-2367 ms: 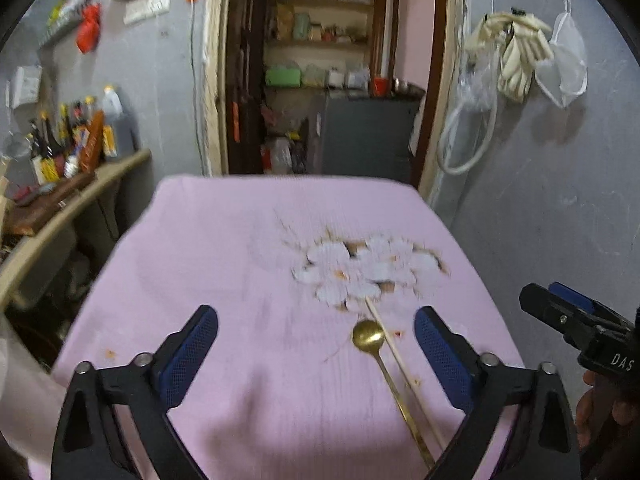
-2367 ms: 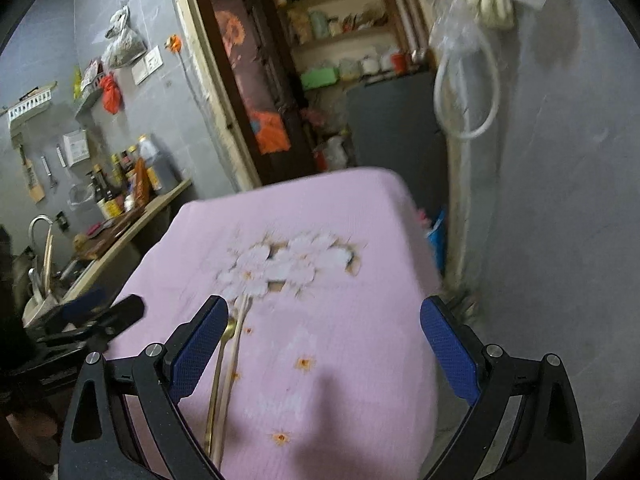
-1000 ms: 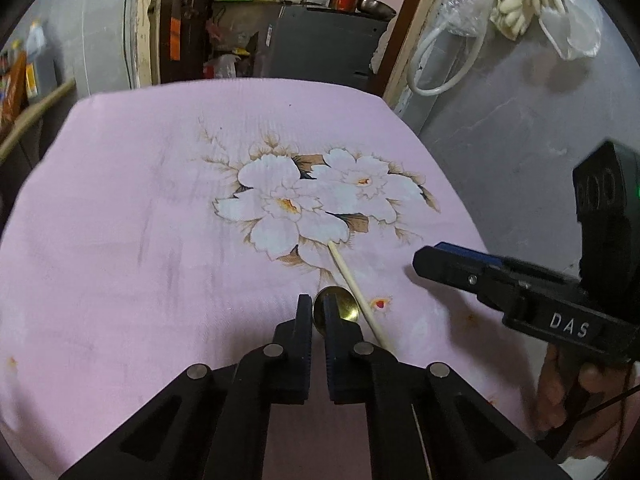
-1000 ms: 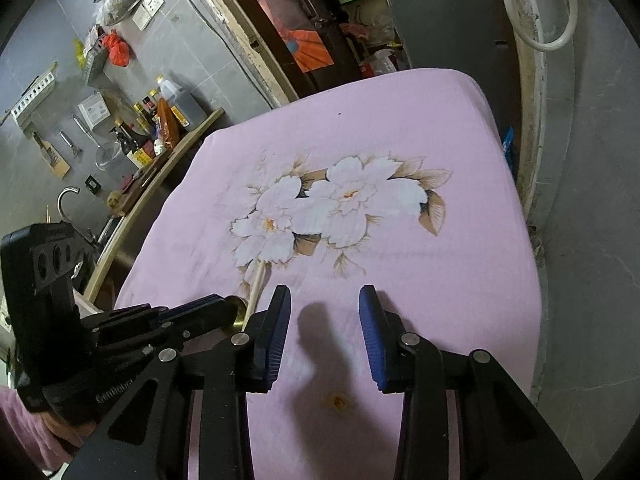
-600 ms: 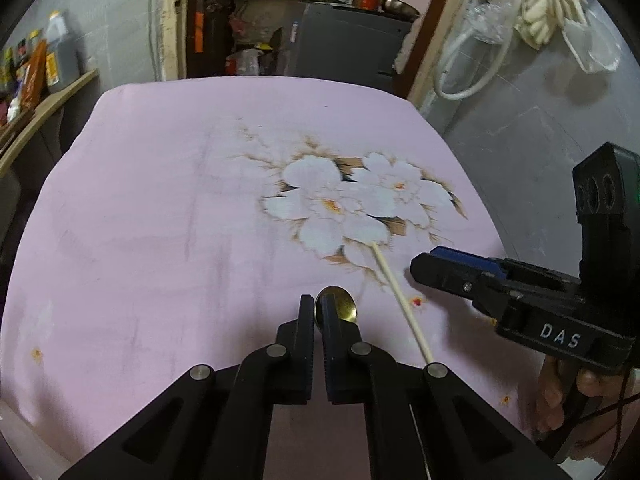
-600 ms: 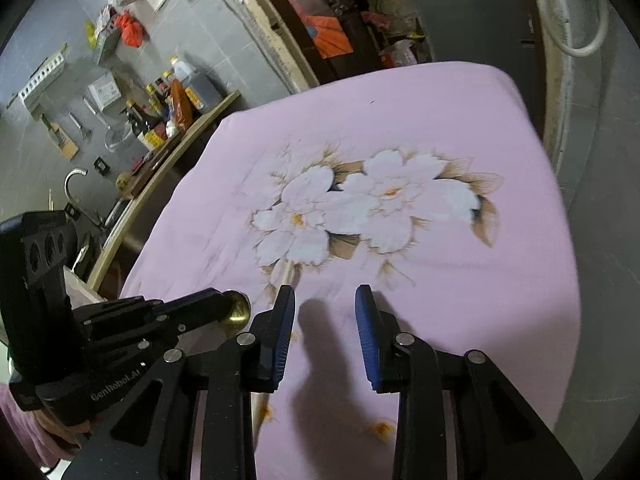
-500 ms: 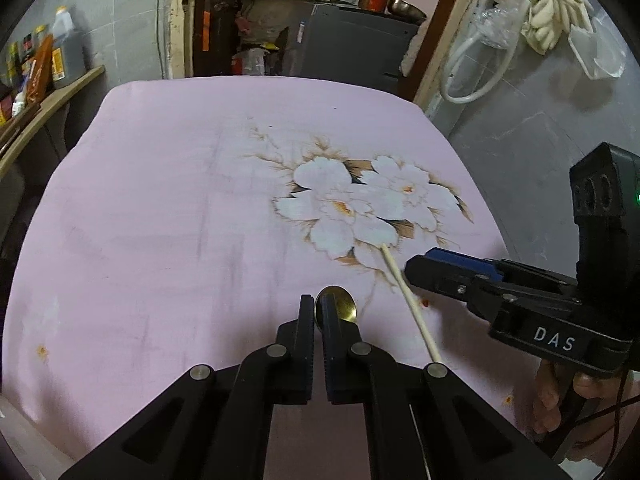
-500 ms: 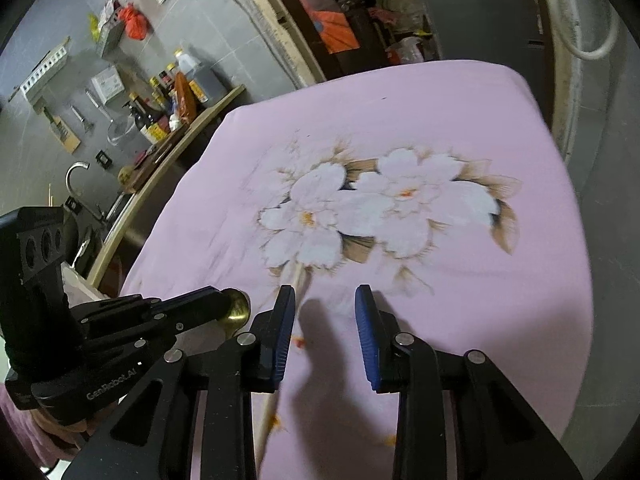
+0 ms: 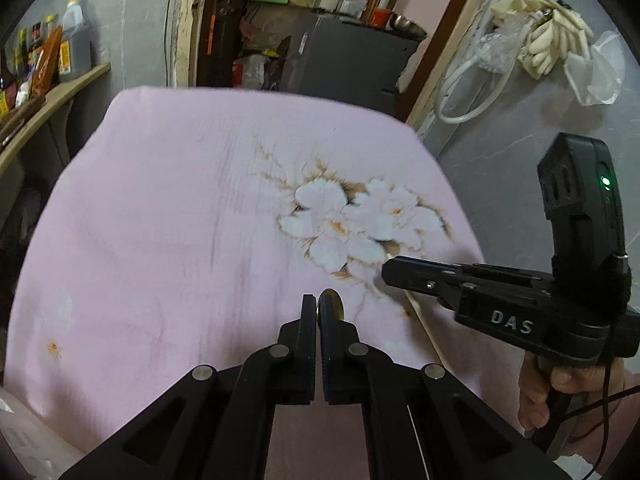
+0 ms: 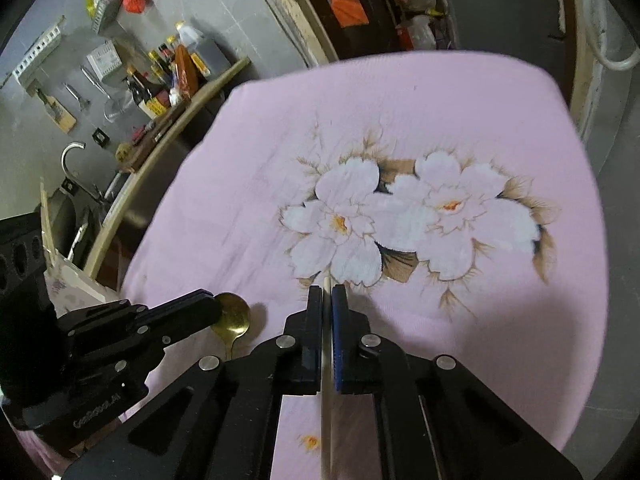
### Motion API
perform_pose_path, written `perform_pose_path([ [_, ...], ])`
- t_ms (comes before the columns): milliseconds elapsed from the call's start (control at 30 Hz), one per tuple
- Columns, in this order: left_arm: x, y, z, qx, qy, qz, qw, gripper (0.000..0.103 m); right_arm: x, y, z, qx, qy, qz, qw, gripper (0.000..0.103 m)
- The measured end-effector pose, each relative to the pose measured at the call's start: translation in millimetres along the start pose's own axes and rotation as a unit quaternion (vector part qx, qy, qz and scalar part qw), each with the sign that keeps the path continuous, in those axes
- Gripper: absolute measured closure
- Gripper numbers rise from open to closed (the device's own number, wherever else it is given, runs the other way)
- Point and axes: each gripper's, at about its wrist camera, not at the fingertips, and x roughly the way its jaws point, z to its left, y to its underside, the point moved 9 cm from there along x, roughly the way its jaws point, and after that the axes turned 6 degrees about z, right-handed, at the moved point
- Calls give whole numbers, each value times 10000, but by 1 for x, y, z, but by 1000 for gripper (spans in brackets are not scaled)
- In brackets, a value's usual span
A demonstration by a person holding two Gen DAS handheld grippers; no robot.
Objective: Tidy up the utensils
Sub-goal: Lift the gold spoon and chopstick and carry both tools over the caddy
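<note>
My left gripper [image 9: 318, 300] is shut on a gold spoon [image 9: 335, 305], whose bowl sticks up past the right fingertip. In the right wrist view that spoon [image 10: 234, 316] hangs from the left gripper [image 10: 214, 304] just above the pink flowered cloth [image 10: 440, 112]. The jaws of my right gripper [image 10: 327, 290] are closing on a pale wooden chopstick [image 10: 326, 420], which runs straight between the pads. Seen from the left wrist, the right gripper [image 9: 386, 270] reaches in from the right with the chopstick [image 9: 424, 324] beneath it.
A counter [image 10: 200, 96] with bottles and a sink tap [image 10: 72, 152] runs along the table's left. Behind the far edge are a doorway and a dark cabinet [image 9: 348, 64]. A hose and gloves [image 9: 540, 48] hang on the right wall. A hand [image 9: 536, 400] holds the right gripper.
The right gripper's jaws have come together on the chopstick. Both grippers have drawn back a little over the cloth, the left still holding the spoon.
</note>
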Motion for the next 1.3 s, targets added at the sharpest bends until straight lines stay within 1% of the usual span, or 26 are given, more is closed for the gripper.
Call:
perform_pose_path([
  [167, -31, -6, -14, 132, 57, -291, 9995, 100, -53, 1, 8, 180, -99, -660, 9976, 99],
  [200, -40, -7, -17, 172, 37, -386, 9991, 100, -69, 2, 11, 199, -61, -885, 9959, 99],
  [300, -64, -10, -25, 357, -23, -658, 9972, 100, -102, 6, 18, 197, 116, -1324, 9909, 99],
  [367, -79, -11, -31, 535, -118, -827, 9951, 100, -118, 9, 20, 207, 251, -1512, 9880, 99],
  [500, -105, -14, -40, 843, -224, -1080, 9903, 101, -152, 16, 27, 383, 530, -1940, 9788, 99],
  [600, -125, -18, -42, 885, -110, -1211, 9886, 101, -182, 17, 35, 520, 638, -2329, 9690, 99],
  [700, -145, -24, -39, 845, 23, -1303, 9879, 101, -209, 13, 52, 526, 716, -2700, 9588, 99],
  [767, -163, -26, -32, 795, 152, -1385, 9871, 101, -231, 8, 70, 483, 718, -3002, 9500, 99],
  [867, -188, -30, -18, 732, 260, -1503, 9856, 101, -256, 0, 98, 422, 602, -3361, 9389, 99],
  [1000, -225, -35, 5, 744, 238, -1751, 9814, 101, -277, -8, 141, 286, 372, -3763, 9253, 99],
  [1100, -253, -39, 25, 756, 133, -1932, 9782, 101, -282, -13, 177, 162, 183, -3962, 9179, 99],
  [1200, -278, -42, 51, 712, -21, -2073, 9757, 101, -275, -21, 210, 26, 49, -4126, 9109, 99],
  [1300, -296, -44, 76, 647, -189, -2173, 9738, 101, -263, -23, 233, -31, -156, -4198, 9075, 99],
])
